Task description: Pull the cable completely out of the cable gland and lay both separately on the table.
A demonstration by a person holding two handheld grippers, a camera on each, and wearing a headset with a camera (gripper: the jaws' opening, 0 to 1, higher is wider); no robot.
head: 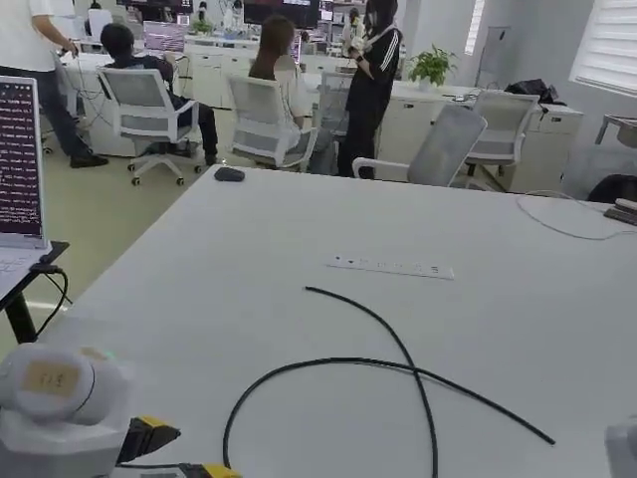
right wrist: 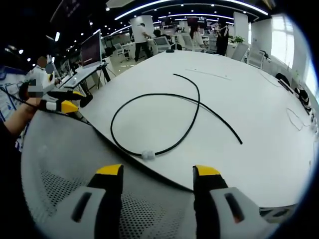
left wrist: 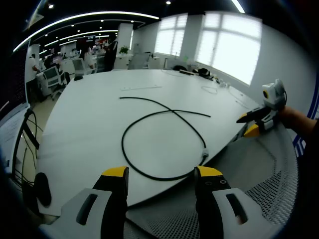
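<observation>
Office bench [head: 299, 229], white and wide, carried the black cable [head: 358, 359] in a loose crossed loop, with the cable gland [right wrist: 146, 155] on its end near the bench's front edge. Off that edge the left gripper [left wrist: 162, 174] and the right gripper [right wrist: 157, 172] hovered well apart, both spread and holding nothing.

Black cable [right wrist: 198, 101] lies flat in one loose loop, crossing itself, just ahead of the right gripper [right wrist: 158, 172]; small pale cable gland [right wrist: 147, 154] threaded on it, nearest the jaws
</observation>
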